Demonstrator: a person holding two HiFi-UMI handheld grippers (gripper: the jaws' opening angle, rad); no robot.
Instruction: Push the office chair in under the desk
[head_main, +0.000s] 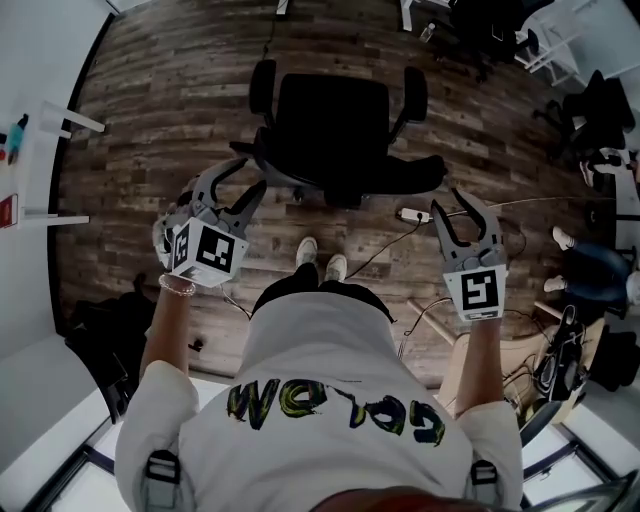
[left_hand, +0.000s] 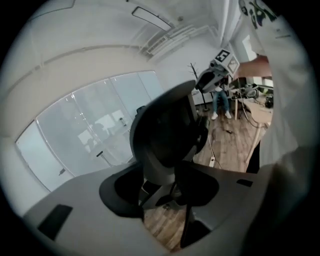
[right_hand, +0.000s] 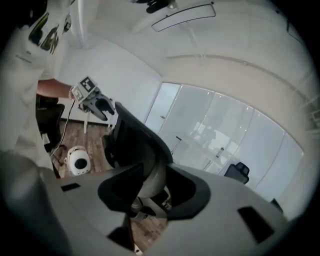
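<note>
Standing behind the office chair (head_main: 330, 120), a person holds both tools out at about backrest height. The chair sits on the wood floor (head_main: 150, 100) just ahead of the person's shoes, with its backrest (head_main: 345, 178) toward them and the seat and armrests beyond.

- Left tool (head_main: 250, 177): jaws wide, nothing between the pads. It is near the backrest's left edge but apart from it. Its own view shows the backrest framed in the gap, out of reach.
- Right tool (head_main: 463, 215): jaws fairly wide and empty, standing farther off the backrest's right side. Its own view shows the same, with open space between the pads and the chair.
- Bench: not clearly in view. White furniture legs (head_main: 408, 12) at the far edge of the head view may belong to it, though I can't be sure. Both tool views show only a glass wall (right_hand: 225, 125) past the chair.
- Floor hazards: a power strip (head_main: 412, 213) and a trailing cable (head_main: 375, 255) lie beside the chair's base on the right.

Step in hand, by my reading, is the approach. No contact is made and the push has not begun.

The next move calls for bringing both tools onto the top of the backrest, one at each side. An even, level push forward should follow so the chair rolls straight and doesn't swivel. The castors need to stay clear of the cable.
</note>
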